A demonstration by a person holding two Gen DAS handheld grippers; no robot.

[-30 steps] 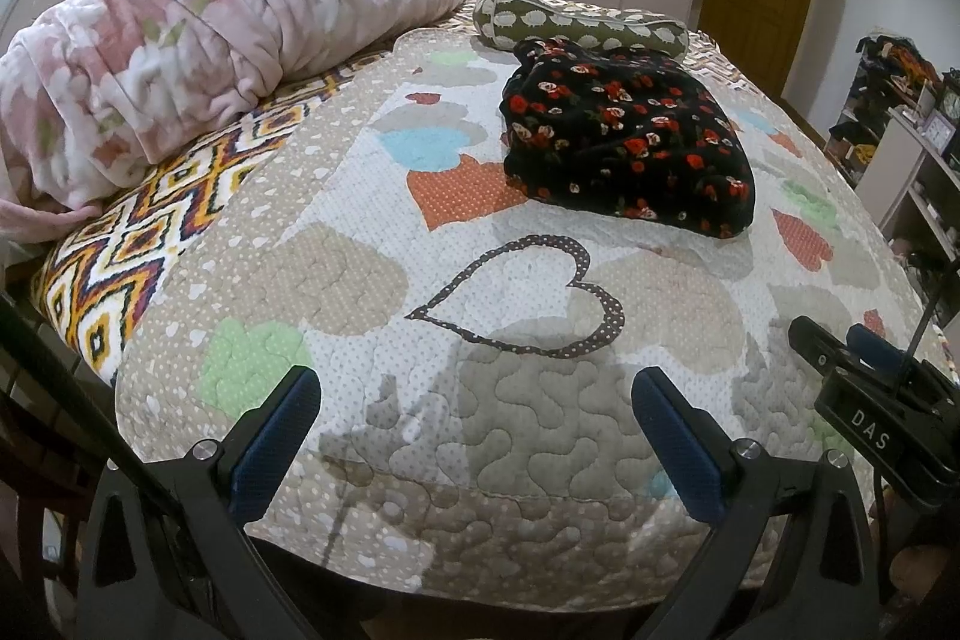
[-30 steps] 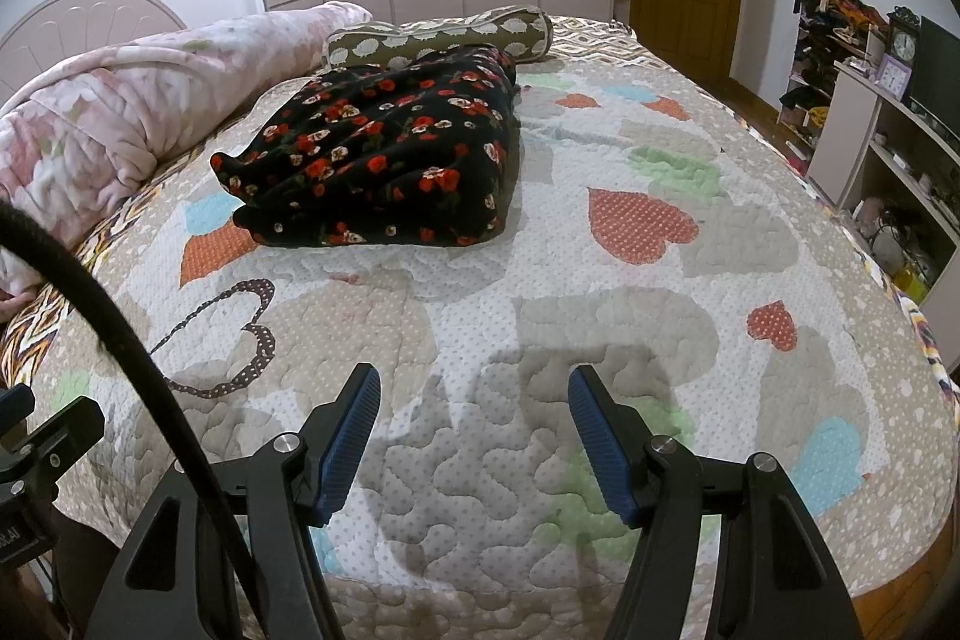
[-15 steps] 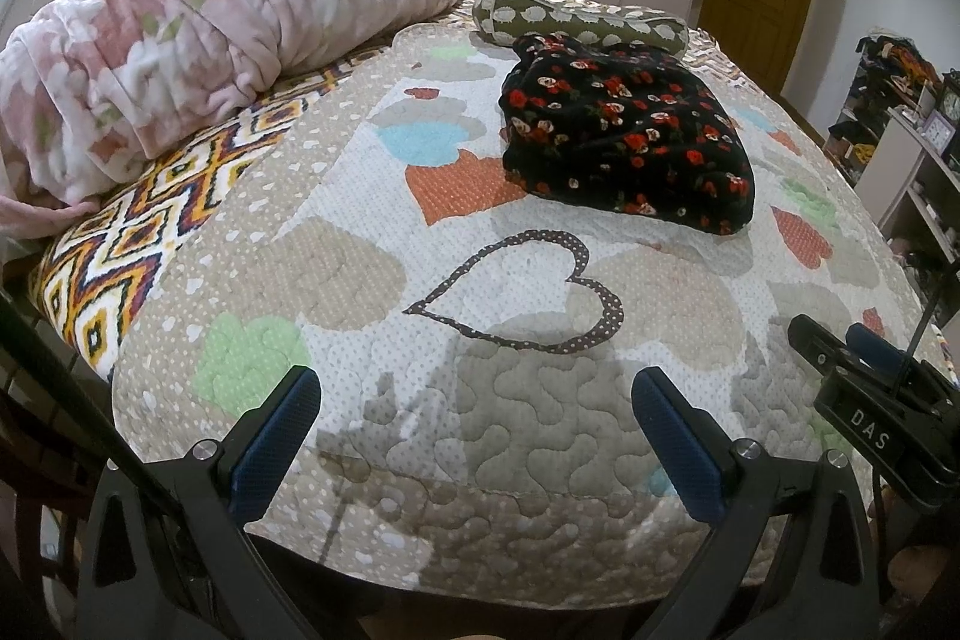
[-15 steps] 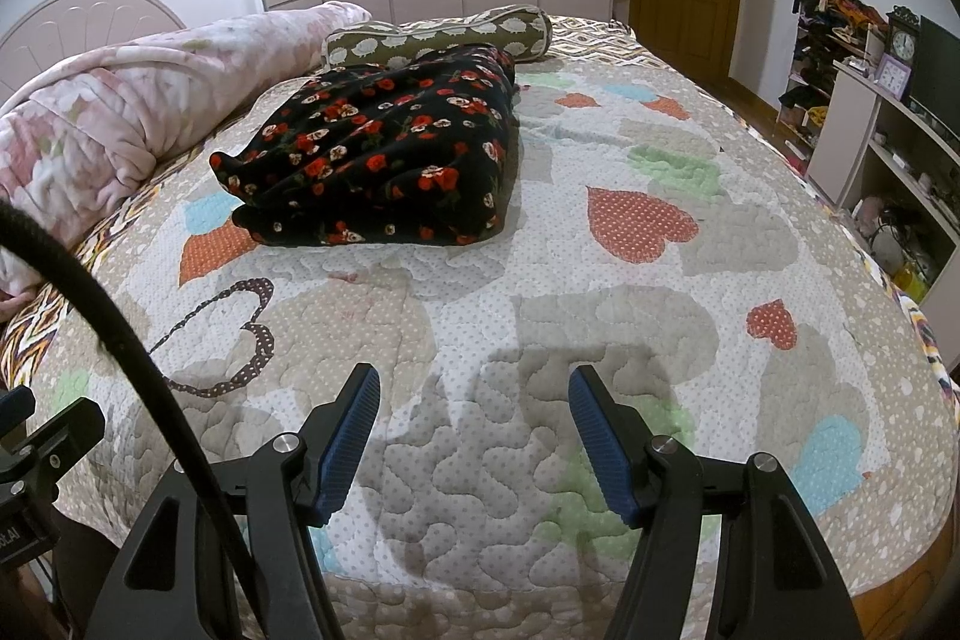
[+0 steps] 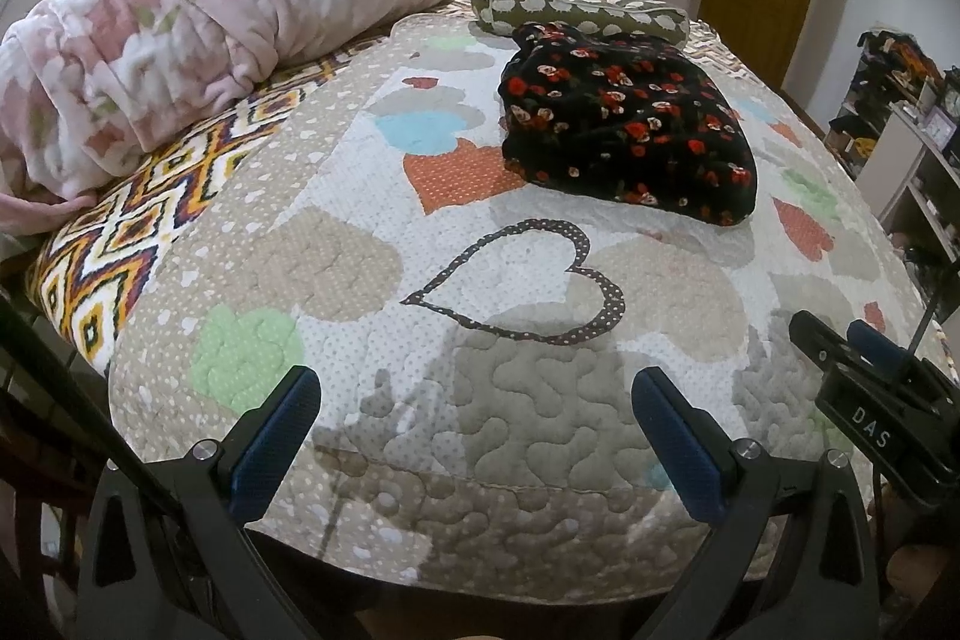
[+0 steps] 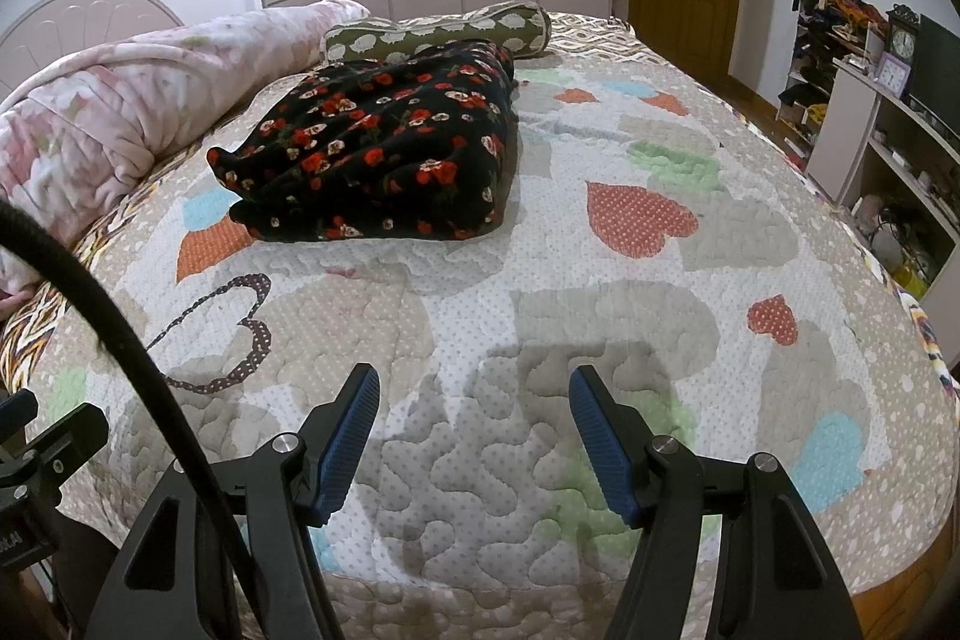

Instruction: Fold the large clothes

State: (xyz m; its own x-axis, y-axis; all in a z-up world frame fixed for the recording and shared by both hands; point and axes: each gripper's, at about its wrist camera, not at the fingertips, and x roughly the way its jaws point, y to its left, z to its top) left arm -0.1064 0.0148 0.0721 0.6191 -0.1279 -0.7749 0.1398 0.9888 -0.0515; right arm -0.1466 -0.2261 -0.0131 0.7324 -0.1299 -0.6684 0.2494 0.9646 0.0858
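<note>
In the left wrist view nothing is seen to have changed over the last second: the left gripper is held motionless at the bottom of the frame, its blue pads spread wide with only quilt between them, and the black floral garment is left lying right of centre in the upper half, already folded into a compact bundle on the heart-patterned quilt. A rolled pink blanket is seen at upper left and a green bolster just behind the garment. The letters "DAS" are read in white on the body of the other gripper at lower right; no other writing can be made out. In the right wrist view the same stillness is shown: the right gripper is parked at the bottom, pads apart and empty, the garment resting upper left of centre, well away. A finished fold is suggested by this pause, and no further reach is signalled. A clock is glimpsed at far right, unreadable.
</note>
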